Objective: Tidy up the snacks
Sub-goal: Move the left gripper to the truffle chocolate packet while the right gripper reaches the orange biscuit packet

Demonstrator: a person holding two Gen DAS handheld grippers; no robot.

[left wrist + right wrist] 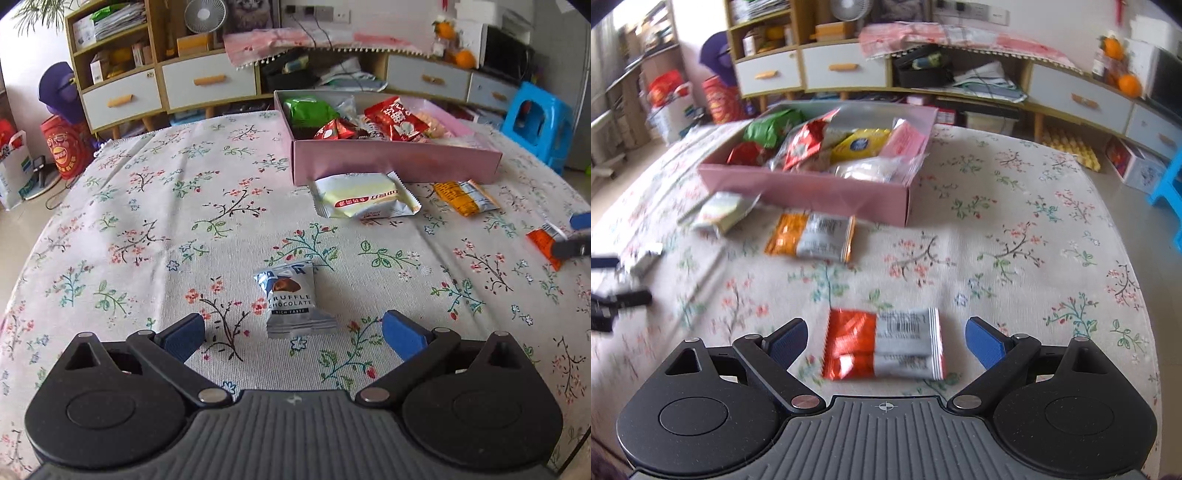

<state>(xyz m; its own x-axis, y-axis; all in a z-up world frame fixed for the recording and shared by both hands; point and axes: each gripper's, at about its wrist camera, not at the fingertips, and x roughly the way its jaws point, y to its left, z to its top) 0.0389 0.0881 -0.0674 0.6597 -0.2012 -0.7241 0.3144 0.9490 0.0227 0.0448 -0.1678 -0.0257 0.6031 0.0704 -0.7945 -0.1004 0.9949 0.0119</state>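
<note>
My left gripper is open, low over the floral tablecloth, and a small blue-and-white truffle chocolate packet lies between its blue fingertips, untouched. My right gripper is open too, its fingers either side of a red-and-silver snack packet lying flat. Beyond stands a pink box holding green, red and yellow snack bags. In front of the box lie a pale yellow wafer packet and an orange-and-silver packet; that orange-and-silver packet shows in the right wrist view too.
The table has a flowered cloth. Behind it stands a cabinet with white drawers and shelves. A blue plastic stool is at the far right. Bags sit on the floor at the left.
</note>
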